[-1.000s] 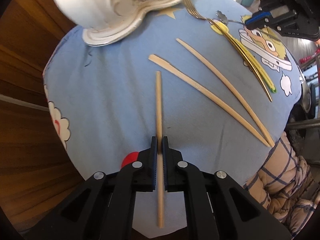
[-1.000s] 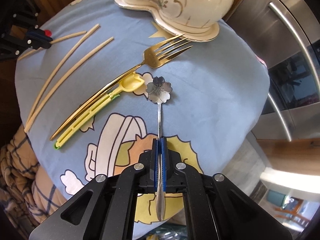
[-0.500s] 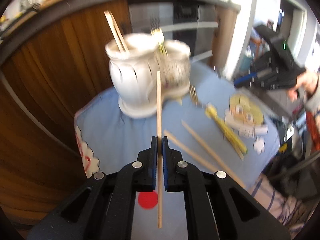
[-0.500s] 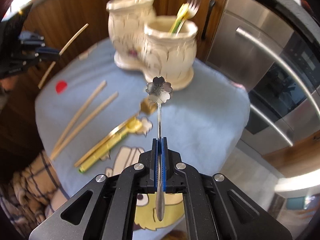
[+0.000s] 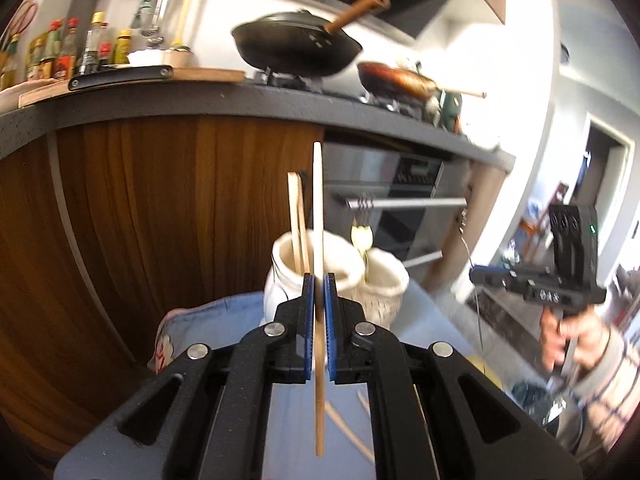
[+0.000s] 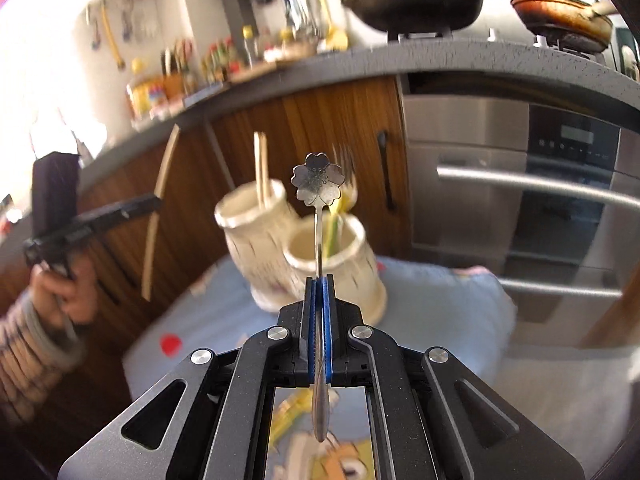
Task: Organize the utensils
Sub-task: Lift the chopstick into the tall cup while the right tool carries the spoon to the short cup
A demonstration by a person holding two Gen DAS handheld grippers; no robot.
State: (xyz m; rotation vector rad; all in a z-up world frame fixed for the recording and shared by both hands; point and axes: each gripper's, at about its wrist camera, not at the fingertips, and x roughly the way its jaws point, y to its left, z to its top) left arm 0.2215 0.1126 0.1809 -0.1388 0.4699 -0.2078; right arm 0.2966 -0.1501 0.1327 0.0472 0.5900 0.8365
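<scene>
Utensils in the grippers number two: one chopstick (image 5: 318,240) clamped upright in the left gripper (image 5: 319,280), and one flower-headed spoon (image 6: 318,184) clamped upright in the right gripper (image 6: 319,282), jaws narrow on each. Both are held up off the table, in front of the holder (image 6: 332,264).

The holder is a cream twin-cup piece on the blue cloth (image 6: 432,300). Its left cup (image 5: 316,264) has two chopsticks (image 5: 297,220) standing in it; its right cup (image 5: 384,280) has a fork (image 6: 347,168) and something yellow, blurred. Two more chopsticks (image 5: 344,428) lie on the cloth below the left gripper, partly hidden by it. A yellow utensil (image 6: 288,412) shows under the right gripper, mostly covered.

Behind stand a wood cabinet (image 5: 160,208), a steel oven (image 6: 560,184) and a counter with two pans (image 5: 296,50) and a row of bottles (image 5: 60,52). Nothing stands between either utensil and the cups. A red dot (image 6: 171,345) marks the cloth. Bottle labels are too blurred to read.
</scene>
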